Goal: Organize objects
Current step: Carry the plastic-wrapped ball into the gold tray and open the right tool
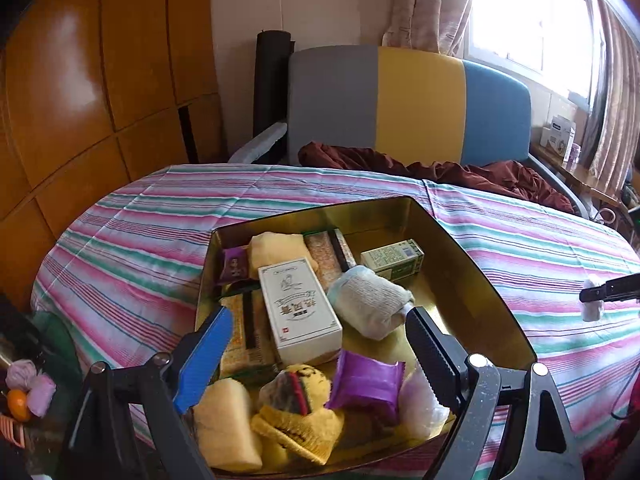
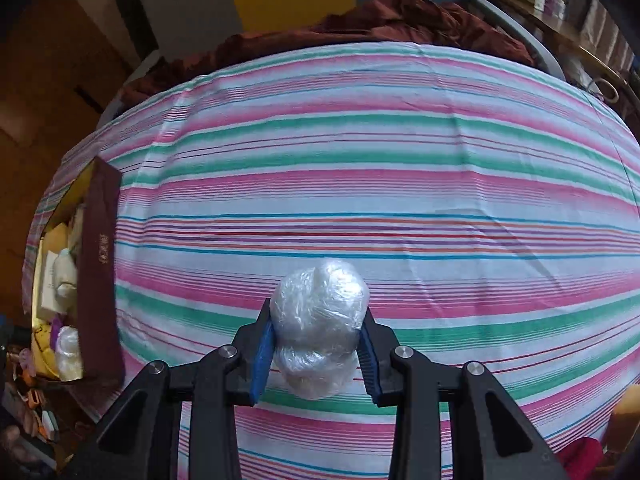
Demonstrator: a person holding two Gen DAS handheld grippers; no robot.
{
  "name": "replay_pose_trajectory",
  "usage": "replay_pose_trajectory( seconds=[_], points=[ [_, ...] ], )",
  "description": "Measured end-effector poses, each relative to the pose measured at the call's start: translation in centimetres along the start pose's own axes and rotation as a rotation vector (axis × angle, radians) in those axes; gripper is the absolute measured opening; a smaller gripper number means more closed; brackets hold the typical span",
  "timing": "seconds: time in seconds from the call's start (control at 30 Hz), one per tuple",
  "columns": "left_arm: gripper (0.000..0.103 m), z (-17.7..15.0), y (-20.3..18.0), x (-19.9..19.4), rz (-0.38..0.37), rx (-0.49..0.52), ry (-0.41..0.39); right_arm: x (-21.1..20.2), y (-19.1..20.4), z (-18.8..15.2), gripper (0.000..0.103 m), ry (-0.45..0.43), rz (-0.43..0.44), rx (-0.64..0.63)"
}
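A gold-lined box (image 1: 460, 240) on the striped tablecloth holds a white carton (image 1: 300, 312), a green carton (image 1: 394, 260), a rolled grey sock (image 1: 368, 304), a purple packet (image 1: 366, 384), yellow cloths (image 1: 224, 424) and a plastic-wrapped lump (image 1: 420, 400). My left gripper (image 1: 320, 344) is open and empty over the box's near half. My right gripper (image 2: 318, 336) is shut on a clear plastic-wrapped ball (image 2: 318, 320) above the cloth, right of the box (image 2: 100, 264). It also shows at the right edge of the left wrist view (image 1: 596, 300).
The striped tablecloth (image 2: 400, 160) covers a table. A grey, yellow and blue headboard (image 1: 408, 104) with a dark red blanket (image 1: 440, 168) lies behind. A wooden wardrobe (image 1: 80, 100) stands left. Small clutter (image 1: 24, 392) sits off the table's left edge.
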State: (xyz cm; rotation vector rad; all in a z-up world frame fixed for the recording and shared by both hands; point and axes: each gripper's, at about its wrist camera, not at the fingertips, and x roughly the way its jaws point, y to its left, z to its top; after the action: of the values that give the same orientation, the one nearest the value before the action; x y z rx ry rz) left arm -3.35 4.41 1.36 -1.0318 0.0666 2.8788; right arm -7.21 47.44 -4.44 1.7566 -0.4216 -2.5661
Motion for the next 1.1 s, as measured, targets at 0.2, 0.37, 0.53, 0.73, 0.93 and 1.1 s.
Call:
replay_pose_trajectory(
  seconds=[0.2,0.37,0.53,0.73,0.93,1.1],
  points=[
    [0.089,-0.6,1.5,-0.4,0.013,-0.032,0.01,-2.1,9.9,-0.3,0.036,-0.067,0.131,-0.171],
    [0.089,-1.0,3.4,-0.5,0.031,-0.073,0.025,-2.0,18.6,-1.4,0.036,-0.072,0.229,-0.324],
    [0.092,-1.5,5.0,-0.7,0.061,-0.092,0.034,0.4,24.2,-2.2,0.037,-0.025,0.204,-0.444],
    [0.098,-2.1,5.8,-0.6,0.082,-0.129,0.053,3.7,27.2,-2.4,0.069,-0.015,0.136,-0.485],
    [0.103,-2.5,5.5,-0.7,0.086,-0.148,0.052,3.0,26.7,-3.2,0.079,-0.061,0.172,-0.438],
    [0.103,-2.6,5.0,-1.2,0.056,-0.159,0.037,1.5,25.9,-4.4,0.079,-0.116,0.149,-0.41]
  ],
)
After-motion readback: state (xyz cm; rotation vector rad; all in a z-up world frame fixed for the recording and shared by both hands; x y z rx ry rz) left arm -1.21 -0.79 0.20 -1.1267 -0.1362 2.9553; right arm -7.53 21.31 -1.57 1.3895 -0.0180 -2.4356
